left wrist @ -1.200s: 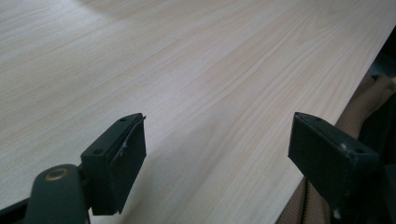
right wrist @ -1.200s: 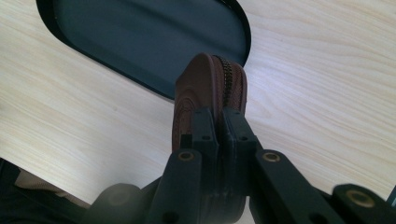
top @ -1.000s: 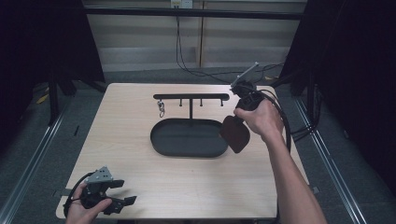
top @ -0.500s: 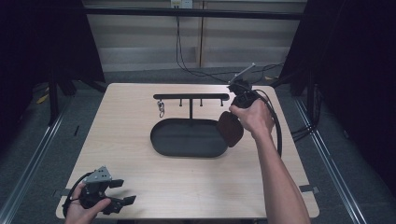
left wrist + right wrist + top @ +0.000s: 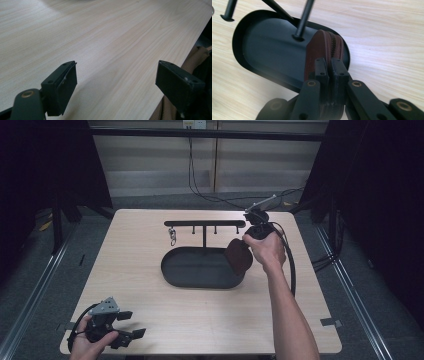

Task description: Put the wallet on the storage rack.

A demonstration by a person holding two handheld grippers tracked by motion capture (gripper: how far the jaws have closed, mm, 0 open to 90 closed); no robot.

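A brown zippered pouch [image 5: 238,256] [image 5: 325,46] hangs from my right gripper [image 5: 248,241] [image 5: 329,65], whose jaws are shut on its edge. The pouch is held over the right end of a black oval tray [image 5: 186,277] [image 5: 262,45] in the middle of the table. From the tray rises a post with a black crossbar [image 5: 205,224]; a small key ring [image 5: 172,237] hangs near its left end. At the table's front left corner my left gripper [image 5: 131,324] [image 5: 116,80] stands open over bare wood with nothing between its jaws.
The light wooden table [image 5: 125,250] has free room left and right of the tray. In the left gripper view the table's edge [image 5: 175,72] lies close under the right jaw. A black cable [image 5: 291,265] trails from the right gripper along the forearm.
The right hand has come down and to the left with the pouch, from beside the tray to over its right end. The left gripper has kept still.
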